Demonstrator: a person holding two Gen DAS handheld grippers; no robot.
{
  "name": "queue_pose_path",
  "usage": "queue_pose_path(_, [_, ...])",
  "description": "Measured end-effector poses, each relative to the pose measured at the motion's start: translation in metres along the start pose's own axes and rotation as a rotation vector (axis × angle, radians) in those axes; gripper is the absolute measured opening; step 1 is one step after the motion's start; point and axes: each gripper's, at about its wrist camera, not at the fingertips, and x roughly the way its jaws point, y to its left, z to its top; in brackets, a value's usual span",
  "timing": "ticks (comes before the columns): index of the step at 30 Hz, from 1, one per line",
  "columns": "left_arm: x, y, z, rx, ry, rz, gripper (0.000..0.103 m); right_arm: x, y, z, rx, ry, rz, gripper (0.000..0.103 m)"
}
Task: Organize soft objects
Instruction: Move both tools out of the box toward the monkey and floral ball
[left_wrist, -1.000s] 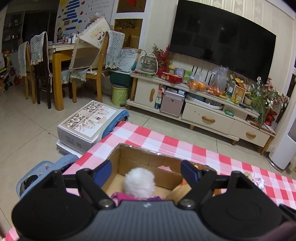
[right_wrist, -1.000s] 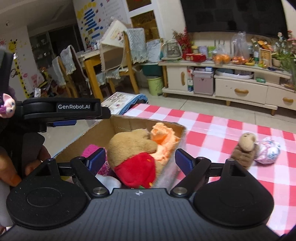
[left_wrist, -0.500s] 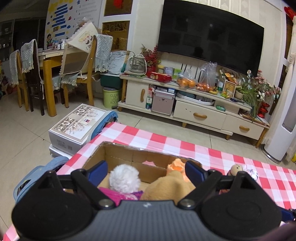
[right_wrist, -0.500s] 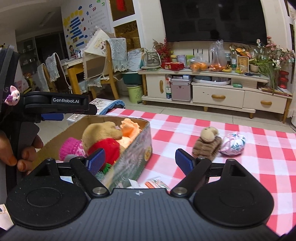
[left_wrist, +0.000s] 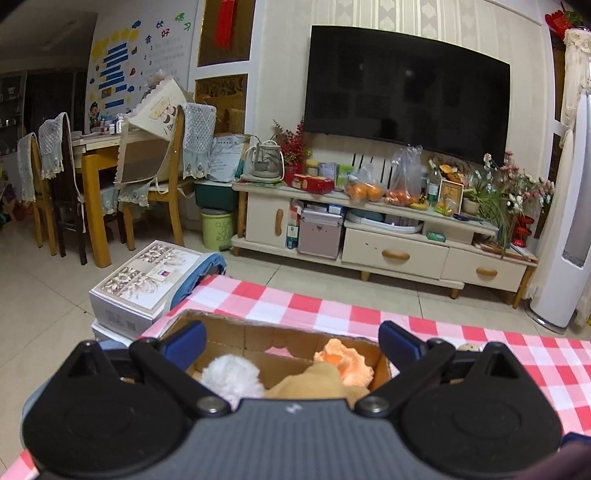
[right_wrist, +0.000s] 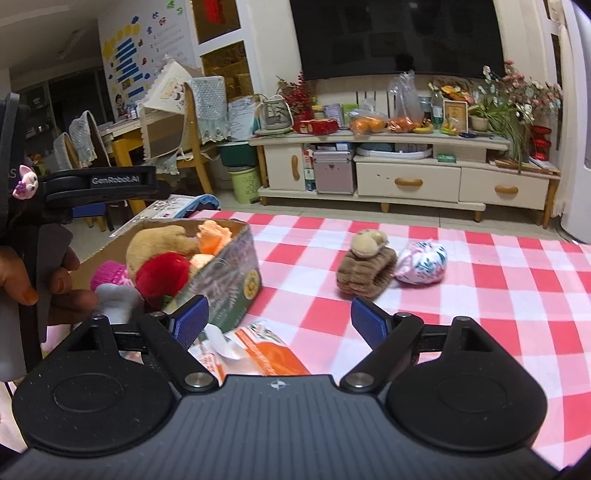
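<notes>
A cardboard box sits on the red-checked table. It holds a tan bear in a red shirt, an orange knitted piece and a pink hat with a white pompom. My left gripper hovers over the near part of the box. Its jaws are opening wide and press on nothing. A brown monkey plush and a floral fabric ball lie side by side on the cloth to the right of the box. My right gripper is open and empty, short of the monkey.
An orange and white packet lies on the cloth just under the right gripper. A hand grips the left tool at the left edge. Beyond the table are printed boxes on the floor, a TV cabinet and dining chairs.
The left jaws have spread wider and the bear has come into view under them. In the right wrist view the box has slid leftward, while the monkey and ball have come toward the centre.
</notes>
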Motion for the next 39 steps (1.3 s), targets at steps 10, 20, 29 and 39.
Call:
queue_pose_path(10, [0.009,-0.017,-0.014,0.107,0.11,0.023,0.101,0.0,-0.012,-0.01,0.054,0.02,-0.038,0.103])
queue_pose_path(20, [-0.011,-0.044,-0.011,0.149,0.05,-0.044,0.101,0.004,-0.037,-0.02,0.113,0.024,-0.104,0.103])
queue_pose_path(29, [-0.021,-0.081,-0.018,0.207,0.043,-0.128,0.101,0.011,-0.065,-0.023,0.163,0.017,-0.163,0.103])
queue_pose_path(39, [-0.02,-0.117,-0.031,0.249,0.092,-0.201,0.101,0.029,-0.093,-0.018,0.196,0.001,-0.182,0.103])
